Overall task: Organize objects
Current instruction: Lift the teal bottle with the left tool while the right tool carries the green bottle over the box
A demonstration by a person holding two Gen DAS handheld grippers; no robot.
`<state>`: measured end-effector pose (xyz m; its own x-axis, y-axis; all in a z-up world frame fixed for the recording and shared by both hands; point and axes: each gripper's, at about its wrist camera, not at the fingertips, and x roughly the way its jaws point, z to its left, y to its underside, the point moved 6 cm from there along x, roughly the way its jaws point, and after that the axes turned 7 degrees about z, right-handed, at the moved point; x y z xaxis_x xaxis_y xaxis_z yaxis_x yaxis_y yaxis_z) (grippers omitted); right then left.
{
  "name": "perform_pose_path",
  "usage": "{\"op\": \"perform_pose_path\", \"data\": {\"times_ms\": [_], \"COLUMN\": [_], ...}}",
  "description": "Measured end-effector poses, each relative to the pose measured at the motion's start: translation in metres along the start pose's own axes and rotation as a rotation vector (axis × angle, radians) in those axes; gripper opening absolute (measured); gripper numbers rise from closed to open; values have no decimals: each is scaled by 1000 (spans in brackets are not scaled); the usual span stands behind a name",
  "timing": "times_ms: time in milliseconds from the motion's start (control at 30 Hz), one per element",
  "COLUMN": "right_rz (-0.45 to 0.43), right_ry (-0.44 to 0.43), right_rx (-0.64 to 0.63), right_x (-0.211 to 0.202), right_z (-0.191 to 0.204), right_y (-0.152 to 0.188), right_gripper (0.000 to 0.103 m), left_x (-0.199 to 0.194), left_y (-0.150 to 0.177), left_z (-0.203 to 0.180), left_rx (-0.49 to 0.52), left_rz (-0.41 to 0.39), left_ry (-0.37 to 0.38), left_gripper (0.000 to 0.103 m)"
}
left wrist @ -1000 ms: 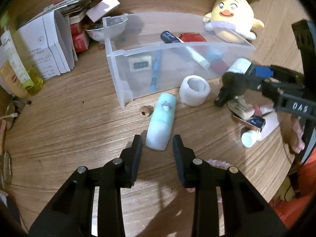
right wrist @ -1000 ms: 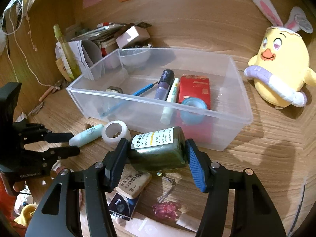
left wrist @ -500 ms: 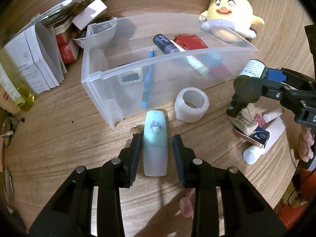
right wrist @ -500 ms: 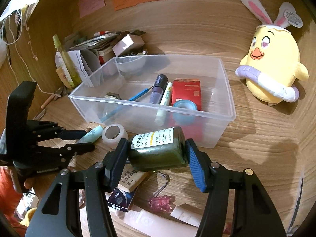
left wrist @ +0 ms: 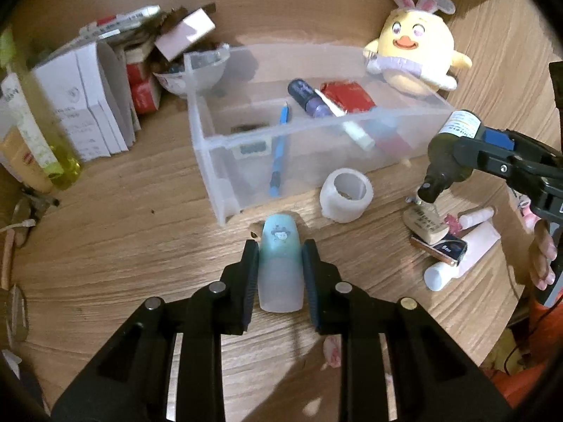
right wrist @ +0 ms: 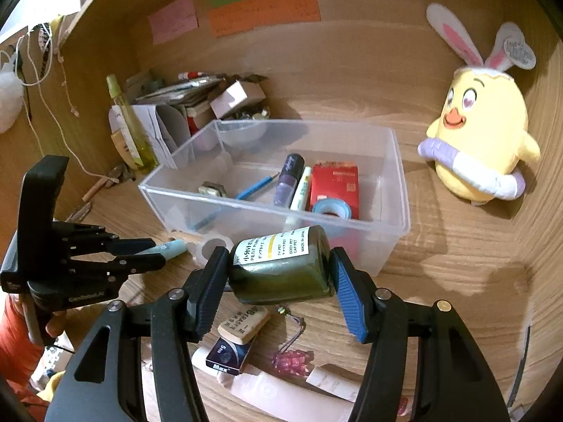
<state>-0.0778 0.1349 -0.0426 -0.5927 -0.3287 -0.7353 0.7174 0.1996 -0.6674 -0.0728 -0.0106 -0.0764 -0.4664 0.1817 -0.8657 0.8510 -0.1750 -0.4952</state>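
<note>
**Desk items, sorting in progress**

Tube, pale blue fading to frosted white, smooth plastic, rounded end: lies on the wood-grain desk just before the bin, between the closing jaws of the left gripper; ribbed pads at both its sides, contact looks made. Gripper tilts downward.

Bottle, dark green glass-like, cylindrical, white printed label: clamped sideways in the right gripper, blue ribbed pads on its ends, held above the desk near the bin's front wall.

Bin, clear rectangular plastic: holds a purple bottle, red box, blue tape roll, blue pen.

Tape roll, white, translucent: beside the bin.
</note>
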Motion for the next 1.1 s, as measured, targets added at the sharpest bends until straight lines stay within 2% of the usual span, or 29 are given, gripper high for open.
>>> {"op": "perform_pose_path", "data": {"times_ms": [567, 733, 1100], "right_rz": [-93, -110, -138], "right_ry": [27, 43, 53], "right_rx": [-14, -10, -2], "right_x": [-31, -35, -34], "right_z": [0, -4, -10], "right_y": [-20, -25, -42], "right_gripper": [55, 55, 55], "left_x": [-59, -72, -72], "left_y": [-21, -32, -60], "left_z": [-3, 0, 9], "left_rx": [4, 13, -8], "left_rz": [-167, -204, -240], "left_ry": [1, -25, -18], "left_gripper": [25, 25, 25]}}
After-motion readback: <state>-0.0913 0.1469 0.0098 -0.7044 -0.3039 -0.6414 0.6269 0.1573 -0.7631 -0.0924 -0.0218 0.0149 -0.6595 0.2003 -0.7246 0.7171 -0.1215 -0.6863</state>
